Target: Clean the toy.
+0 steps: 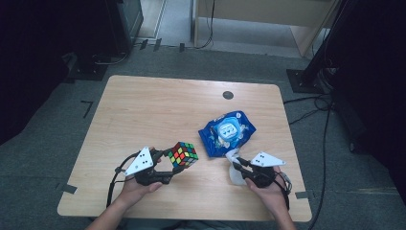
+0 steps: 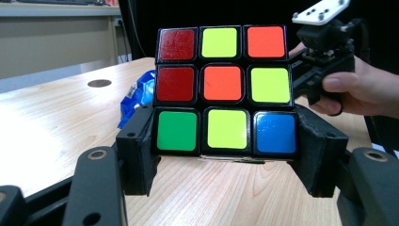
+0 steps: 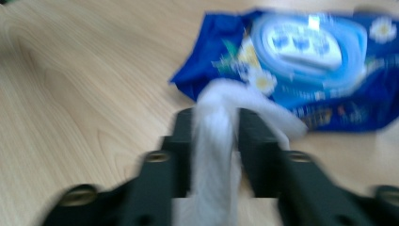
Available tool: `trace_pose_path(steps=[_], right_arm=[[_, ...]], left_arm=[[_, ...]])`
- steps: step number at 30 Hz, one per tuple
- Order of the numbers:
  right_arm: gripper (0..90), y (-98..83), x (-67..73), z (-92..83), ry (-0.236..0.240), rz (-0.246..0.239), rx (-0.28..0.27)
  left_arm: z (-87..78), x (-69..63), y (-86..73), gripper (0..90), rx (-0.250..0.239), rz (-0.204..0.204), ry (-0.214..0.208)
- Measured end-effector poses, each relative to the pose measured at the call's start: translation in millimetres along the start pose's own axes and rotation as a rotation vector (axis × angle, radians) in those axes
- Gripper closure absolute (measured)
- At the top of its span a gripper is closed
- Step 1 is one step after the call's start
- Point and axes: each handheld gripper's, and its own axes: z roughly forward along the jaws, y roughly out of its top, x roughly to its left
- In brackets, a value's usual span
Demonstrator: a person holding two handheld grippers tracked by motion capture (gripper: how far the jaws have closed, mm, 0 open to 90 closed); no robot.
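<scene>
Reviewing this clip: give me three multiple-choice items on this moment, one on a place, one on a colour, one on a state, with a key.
1. Where does the blue wipes pack lie on the table?
A. beyond the right gripper
B. under the cube
C. at the far left corner

2. What colour is the middle sticker on the face of the puzzle cube that the left gripper view shows?
A. white
B. orange
C. blue

3. How does the left gripper stand?
A. open above the cube
B. shut on the cube's bottom row
C. shut on the wipe

Key: 1 A, the pack lies just past the right gripper, which has a white wipe between its jaws. 2 B, orange centre. 3 B, both jaws flank the bottom row.
</scene>
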Motion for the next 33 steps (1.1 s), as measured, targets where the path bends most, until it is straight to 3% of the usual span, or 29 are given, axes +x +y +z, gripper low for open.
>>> trace_pose_path(steps=[1,2,5,8,11,14,19,22,25,28,30,32,33], right_arm=[[54.6,1.5,4.7,1.4,-0.009,-0.028,-0.036],[50.1,3.5,8.8,2.1,-0.013,-0.048,-0.070],[45.1,11.0,22.2,3.0,0.045,-0.081,-0.176],[38.4,17.7,41.4,6.0,0.113,-0.153,-0.288],[31.9,22.8,62.9,12.9,0.141,-0.228,-0.366],[27.8,25.2,78.9,24.6,0.138,-0.322,-0.429],[22.6,27.2,94.2,39.9,0.098,-0.430,-0.471],[16.8,27.6,100.7,47.3,0.079,-0.468,-0.467],[16.9,27.5,103.7,53.4,0.022,-0.508,-0.473],[18.8,27.4,105.6,56.1,-0.027,-0.542,-0.479],[25.7,26.9,106.3,56.7,-0.060,-0.572,-0.485],[32.8,25.5,106.5,56.1,-0.065,-0.613,-0.480],[33.3,24.8,106.3,55.5,-0.069,-0.626,-0.473]], left_arm=[[0.1,-0.1,0.2,34.6,0.001,-0.002,-0.001],[0.3,-0.1,0.3,34.6,0.000,-0.008,-0.003],[2.2,1.3,1.3,34.6,0.003,-0.038,-0.012],[4.0,2.6,2.6,34.6,0.005,-0.067,-0.024],[5.5,3.2,4.9,34.6,0.011,-0.098,-0.036],[7.5,3.4,8.0,34.6,0.021,-0.115,-0.041],[11.4,3.3,12.2,34.6,0.039,-0.173,-0.063],[14.8,2.9,15.1,34.5,0.065,-0.209,-0.082],[17.0,2.4,16.2,34.6,0.082,-0.252,-0.114],[19.3,1.0,16.9,34.5,0.098,-0.282,-0.144],[21.0,-0.1,16.4,34.6,0.113,-0.280,-0.143],[21.4,1.2,15.0,34.4,0.116,-0.282,-0.130],[21.4,2.9,14.0,34.3,0.119,-0.293,-0.143]])
